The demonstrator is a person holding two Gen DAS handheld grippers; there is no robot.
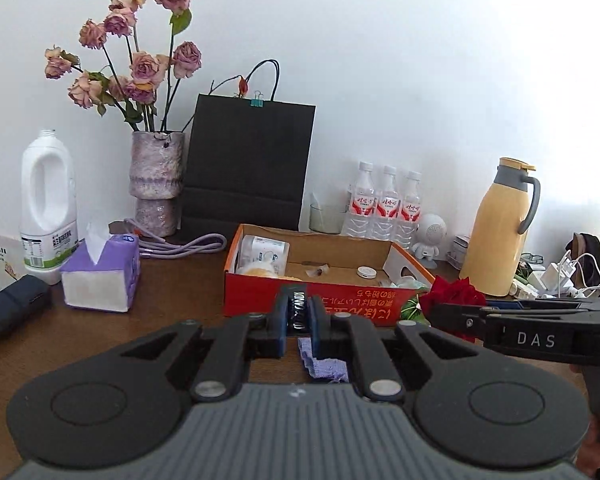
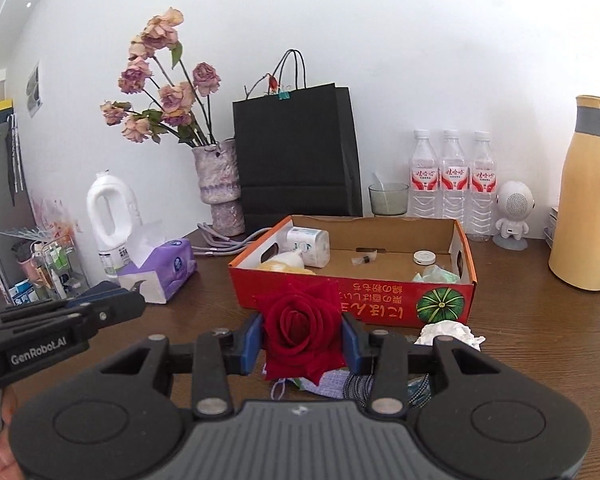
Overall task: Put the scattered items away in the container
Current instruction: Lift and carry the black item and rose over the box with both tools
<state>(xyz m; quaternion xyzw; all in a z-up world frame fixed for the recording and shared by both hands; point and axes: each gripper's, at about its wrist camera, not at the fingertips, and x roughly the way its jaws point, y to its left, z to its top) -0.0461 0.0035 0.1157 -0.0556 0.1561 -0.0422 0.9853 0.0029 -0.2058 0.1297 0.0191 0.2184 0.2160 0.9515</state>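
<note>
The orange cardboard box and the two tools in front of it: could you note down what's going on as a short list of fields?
container: orange cardboard box, open top, on brown table
already inside: white bottle, small round white tin, a few wrapped items
left tool: shut on a dark candy packet
right tool: shut on a red rose
still on table: crumpled white tissue, purple cloth
behind box: black paper bag, three water bottles

The left gripper is held nearly closed, its pads pinched on a thin black packet, while the right gripper is clamped around a red rose.
</note>
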